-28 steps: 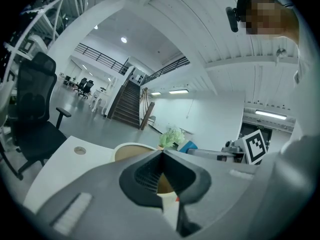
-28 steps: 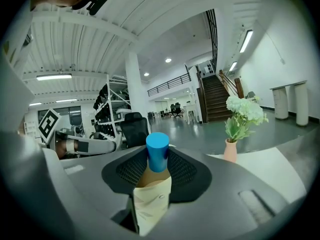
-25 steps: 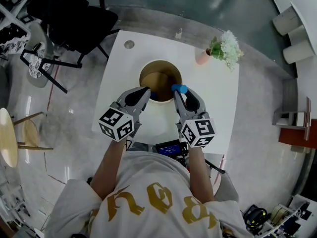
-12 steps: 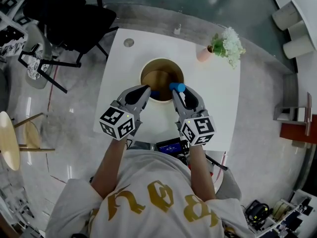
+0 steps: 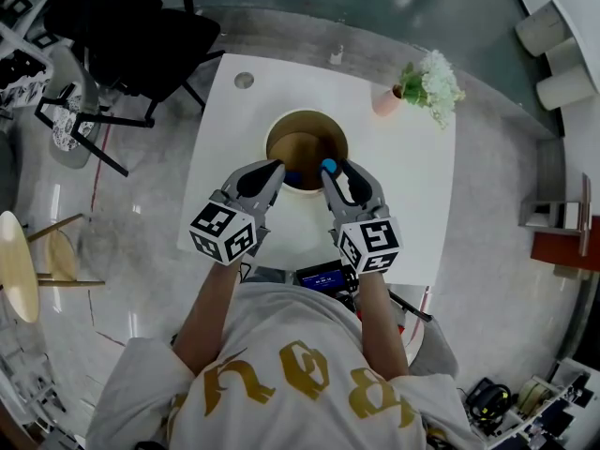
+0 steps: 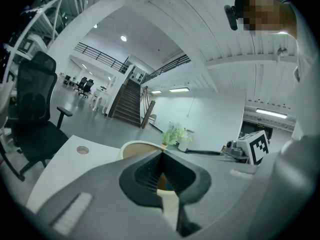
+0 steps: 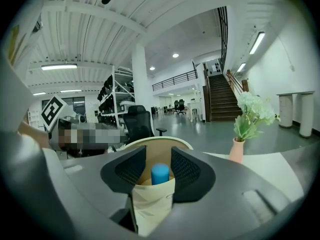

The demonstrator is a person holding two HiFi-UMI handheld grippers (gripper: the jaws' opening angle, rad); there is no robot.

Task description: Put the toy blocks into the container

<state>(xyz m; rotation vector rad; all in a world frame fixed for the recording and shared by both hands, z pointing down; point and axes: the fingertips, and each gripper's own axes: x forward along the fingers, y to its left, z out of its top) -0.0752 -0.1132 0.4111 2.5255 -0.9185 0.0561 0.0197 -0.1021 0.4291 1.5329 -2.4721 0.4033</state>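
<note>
Both grippers were up at the container [image 5: 305,129], side by side over its near rim. The right gripper [image 7: 159,159] had the block [image 7: 160,174] standing between its jaws. It was a blue cylinder, upright, right above the container's near edge, with the tan inner wall behind it. Those jaws had just been opening, and they stood apart. The pads looked a sliver clear of the block on either side, though from this angle I couldn't swear one of them wasn't touching.

The left gripper [image 6: 162,154] sat just left of its partner at that near rim, its jaws drawn together at the tips and nothing between them.

From the head view the block showed as a small blue dot at the container's near-right rim. The container stood on the white table [image 5: 403,186]. A plant [image 5: 427,84] in a pink pot was well off behind the container to the right. A black chair [image 5: 141,36] stood on the floor beyond the container's far left.
</note>
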